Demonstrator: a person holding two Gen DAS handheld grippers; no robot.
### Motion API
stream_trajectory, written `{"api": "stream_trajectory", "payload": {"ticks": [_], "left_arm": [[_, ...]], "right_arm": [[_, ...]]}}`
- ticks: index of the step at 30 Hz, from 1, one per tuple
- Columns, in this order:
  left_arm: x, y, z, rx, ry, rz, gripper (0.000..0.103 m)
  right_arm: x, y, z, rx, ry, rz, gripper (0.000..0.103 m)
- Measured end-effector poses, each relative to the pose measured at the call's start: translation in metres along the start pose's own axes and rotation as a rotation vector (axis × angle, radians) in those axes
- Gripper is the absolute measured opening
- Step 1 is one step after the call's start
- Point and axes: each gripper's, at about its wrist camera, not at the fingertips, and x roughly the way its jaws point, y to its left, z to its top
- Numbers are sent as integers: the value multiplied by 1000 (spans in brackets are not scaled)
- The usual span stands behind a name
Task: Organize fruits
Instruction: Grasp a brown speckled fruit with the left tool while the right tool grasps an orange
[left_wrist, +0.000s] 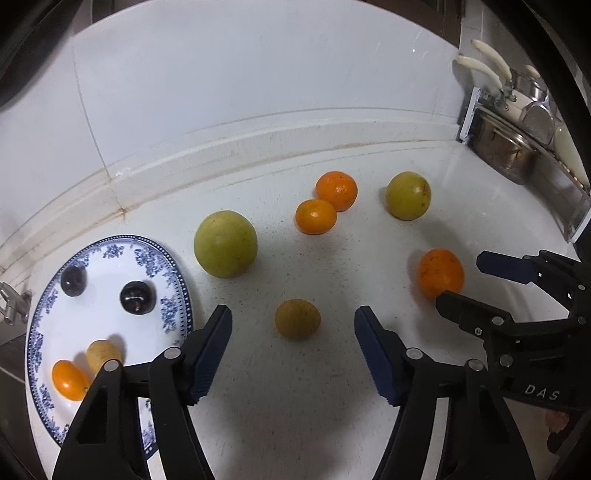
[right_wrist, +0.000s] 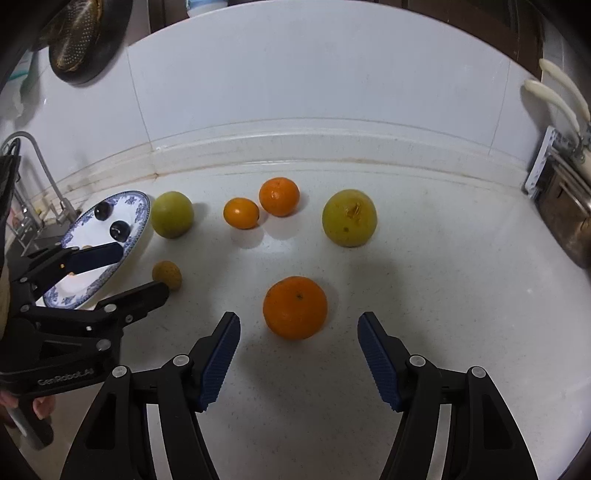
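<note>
The left gripper (left_wrist: 293, 354) hangs with jaws apart around nothing, a small brownish fruit (left_wrist: 297, 319) lying just ahead of its tips. Beside it the right gripper (right_wrist: 299, 354) gapes empty before a large orange (right_wrist: 294, 307). More fruit sits loose on the white counter (right_wrist: 443, 295) and on the blue-patterned plate (left_wrist: 173, 280) at left.

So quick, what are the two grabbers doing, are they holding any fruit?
Left gripper: jaws open, holding nothing; small brown fruit sits ahead, untouched.
Right gripper: jaws open, holding nothing; big orange sits ahead, untouched.
</note>
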Motion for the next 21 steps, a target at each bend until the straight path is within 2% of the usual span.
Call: {"api": "stream_trajectory", "payload": {"ticks": [2, 4, 8, 13, 17, 21], "left_arm": [[6, -1, 1, -3, 11, 3, 62], [12, -2, 2, -6, 23, 6, 55], [19, -1, 3, -16, 49, 0, 47], [24, -2, 3, -18, 64, -17, 30], [25, -1, 3, -20, 63, -19, 29], [18, 0, 2, -21, 52, -23, 28]], "right_arm": [[4, -1, 1, 3, 9, 1, 66], [8, -2, 3, 10, 14, 5, 66], [16, -3, 4, 17, 31, 13, 62], [25, -3, 4, 22, 48, 23, 56], [28, -2, 4, 21, 56, 43, 43], [26, 2, 4, 5, 39, 35, 42]]}}
